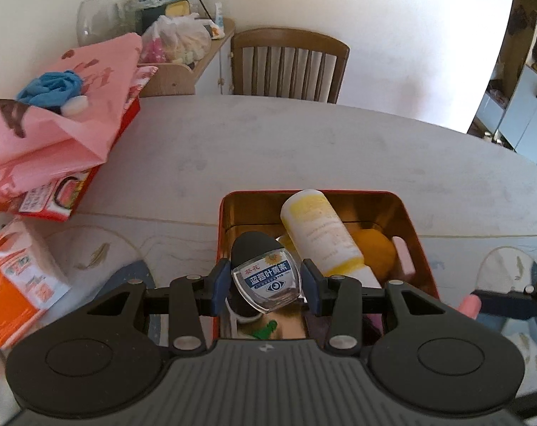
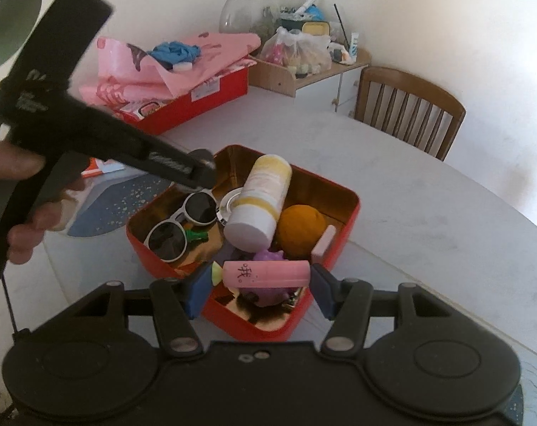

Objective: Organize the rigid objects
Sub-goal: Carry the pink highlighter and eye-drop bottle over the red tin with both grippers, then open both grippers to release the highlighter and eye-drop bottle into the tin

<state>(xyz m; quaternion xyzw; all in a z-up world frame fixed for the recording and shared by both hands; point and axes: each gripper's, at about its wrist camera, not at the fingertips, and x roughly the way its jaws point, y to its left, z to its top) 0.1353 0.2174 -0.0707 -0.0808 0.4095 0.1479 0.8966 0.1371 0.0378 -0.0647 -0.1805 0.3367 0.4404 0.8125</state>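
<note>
My left gripper [image 1: 266, 280] is shut on a small clear bottle [image 1: 268, 280] with a black cap and a blue label, held over the near-left part of a red tin [image 1: 415, 234] with a gold inside. My right gripper [image 2: 261, 280] is shut on a pink tube [image 2: 266, 274] lying crosswise between its blue pads, above the near corner of the same red tin [image 2: 343, 220]. In the tin lie a white-and-yellow bottle [image 2: 259, 206], an orange ball [image 2: 300, 229], white sunglasses [image 2: 183, 223], a purple spiky toy [image 2: 270, 257] and a small green piece [image 2: 197, 236].
A person's hand [image 2: 23, 220] holds the left gripper [image 2: 197, 168] at the left of the right wrist view. A red box under pink bags [image 2: 183, 67] stands at the table's far left. A wooden chair [image 1: 289, 64] and a cluttered shelf [image 1: 186, 53] are behind the pale table [image 1: 303, 142].
</note>
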